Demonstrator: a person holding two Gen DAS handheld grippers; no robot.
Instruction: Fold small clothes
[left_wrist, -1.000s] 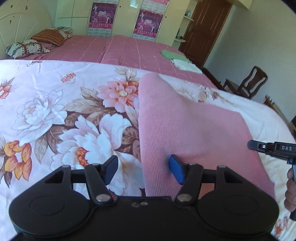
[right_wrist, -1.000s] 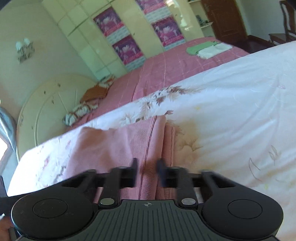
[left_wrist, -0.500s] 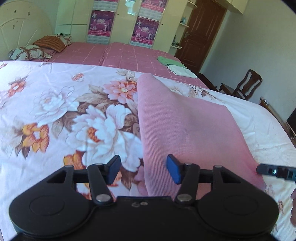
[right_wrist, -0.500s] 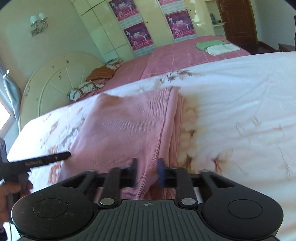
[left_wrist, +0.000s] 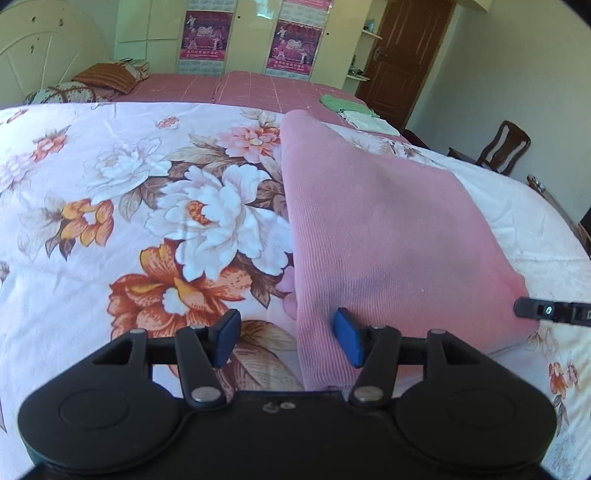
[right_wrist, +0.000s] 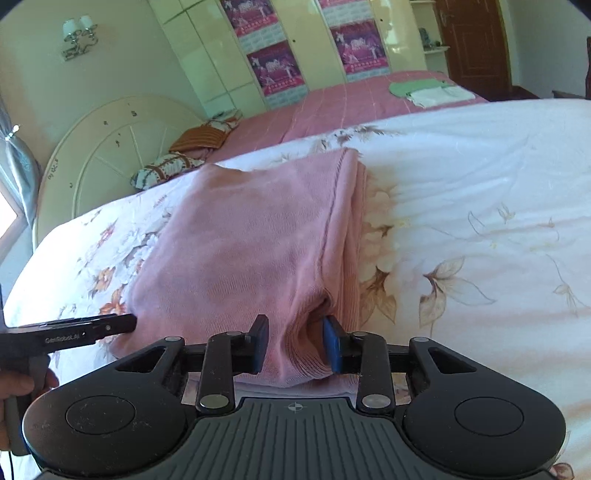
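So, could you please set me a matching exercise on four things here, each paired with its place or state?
Things: 1 left gripper; 2 right gripper; 3 pink garment; 4 green cloth.
States: A on the far pink bed; B lying on the floral quilt; C clamped on fabric; D open.
Pairs: 1-D; 2-C; 3-B; 4-A.
The right gripper's jaws have just been closing, fabric between them.

My left wrist camera sits just behind the left gripper (left_wrist: 287, 339), angled down over the near left edge of the pink garment (left_wrist: 388, 229), close in, facing the far wardrobe (left_wrist: 247, 33). My right wrist camera rides behind the right gripper (right_wrist: 295, 345), tilted down at the garment's near right corner. Both views share the garment, the floral quilt (left_wrist: 110, 206) and that wardrobe wall.
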